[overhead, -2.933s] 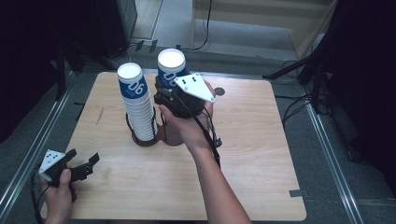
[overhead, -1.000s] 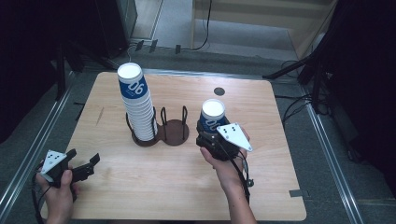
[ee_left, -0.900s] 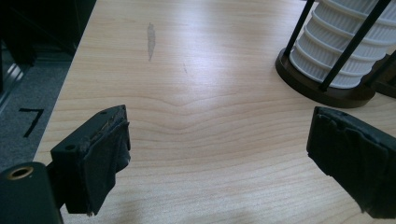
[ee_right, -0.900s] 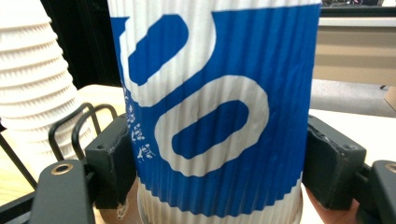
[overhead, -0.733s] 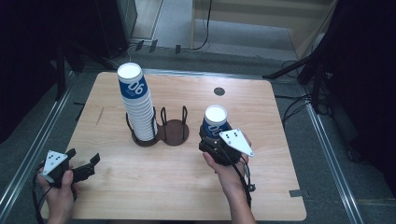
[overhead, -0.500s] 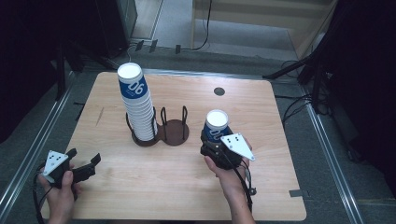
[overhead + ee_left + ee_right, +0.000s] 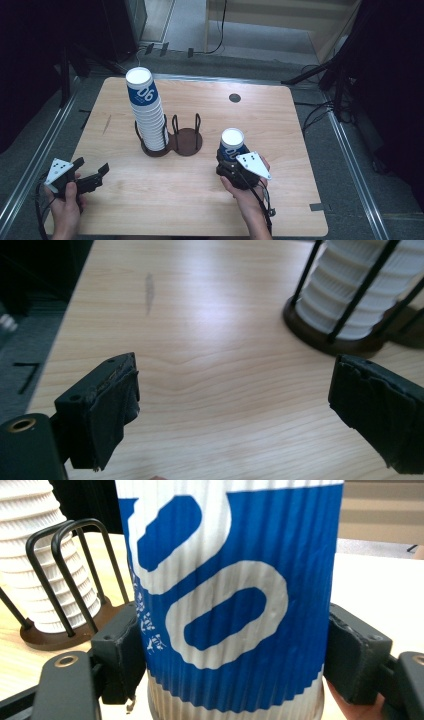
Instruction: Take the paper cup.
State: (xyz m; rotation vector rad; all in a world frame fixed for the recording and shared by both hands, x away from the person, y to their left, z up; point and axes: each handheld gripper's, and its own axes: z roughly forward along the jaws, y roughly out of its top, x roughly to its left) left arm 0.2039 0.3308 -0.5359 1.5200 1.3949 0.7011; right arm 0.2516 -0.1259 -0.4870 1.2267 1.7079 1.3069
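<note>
My right gripper is shut on a blue-and-white ribbed paper cup, held upright low over the table's right half; both jaws press its sides around the blue band. A tall stack of the same cups stands in the left ring of a dark two-ring wire holder, whose right ring holds nothing. The stack's white ribbed base sits ahead and to the right of my left gripper. That left gripper stands open at the table's front left corner, nothing between its jaws.
The wooden table has a small dark round hole near its back edge. A faint dark scuff marks the wood at the left. Dark stands and cables surround the table on the floor.
My right gripper has carried the cup from the holder toward the front right of the table and lowered it. The left gripper has stayed in place.
</note>
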